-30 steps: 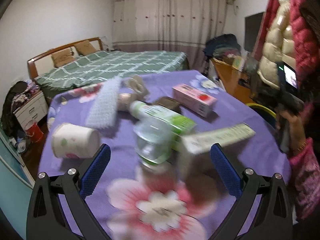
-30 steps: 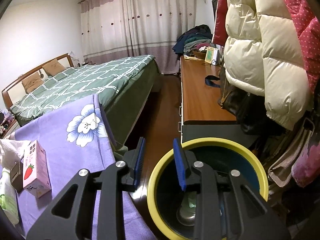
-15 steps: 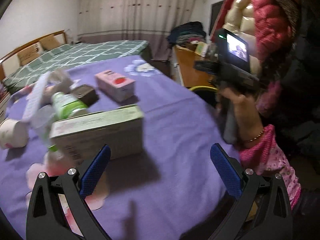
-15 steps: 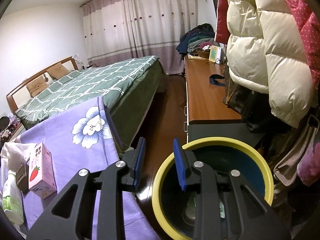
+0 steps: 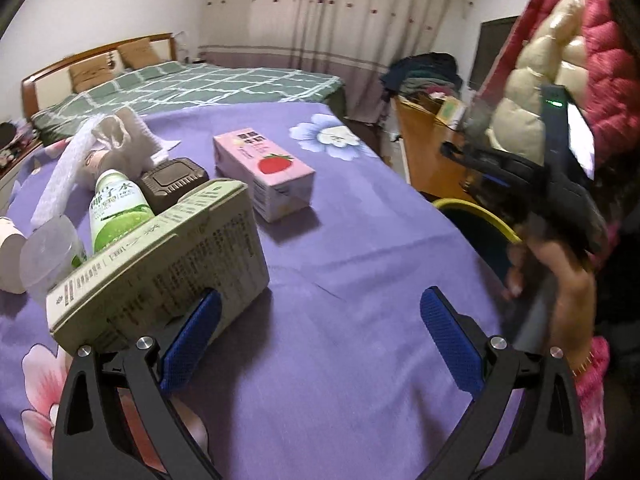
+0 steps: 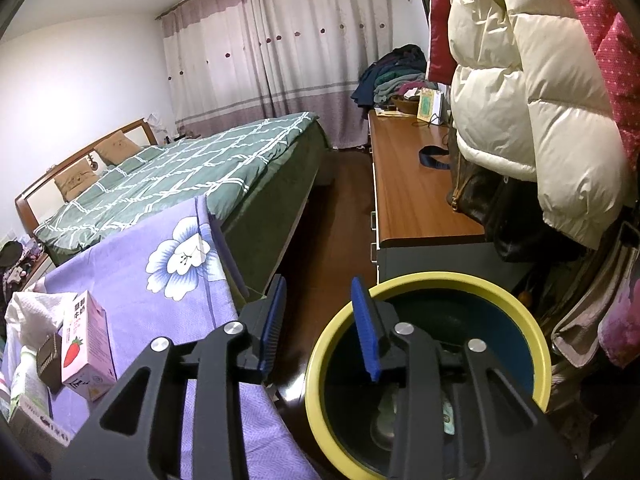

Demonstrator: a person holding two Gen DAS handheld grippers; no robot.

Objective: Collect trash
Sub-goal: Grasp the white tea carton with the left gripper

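Observation:
Trash lies on the purple flowered tablecloth (image 5: 360,264). A beige-green carton (image 5: 160,264) rests against the left finger (image 5: 192,336) of my left gripper (image 5: 320,336), which is open wide and holds nothing. Behind it are a green-label bottle (image 5: 118,208), a dark brown box (image 5: 174,182), a pink strawberry milk carton (image 5: 264,172) and crumpled tissue (image 5: 120,140). My right gripper (image 6: 320,330) hangs over the near edge of the yellow-rimmed bin (image 6: 432,278). Its jaws are opening, with nothing between them. Some trash lies in the bin's bottom.
A clear plastic cup (image 5: 48,252), a paper cup (image 5: 8,248) and a bubble-wrap strip (image 5: 64,176) sit at the table's left. A hand (image 5: 560,272) holds the right gripper beside the bin (image 5: 472,206). A bed (image 6: 180,176), wooden dresser (image 6: 412,184) and hanging jackets (image 6: 520,92) surround the table.
The left gripper moved across the table; the beige-green carton now sits against its left finger. The right gripper stayed over the bin and its jaws spread a little wider.

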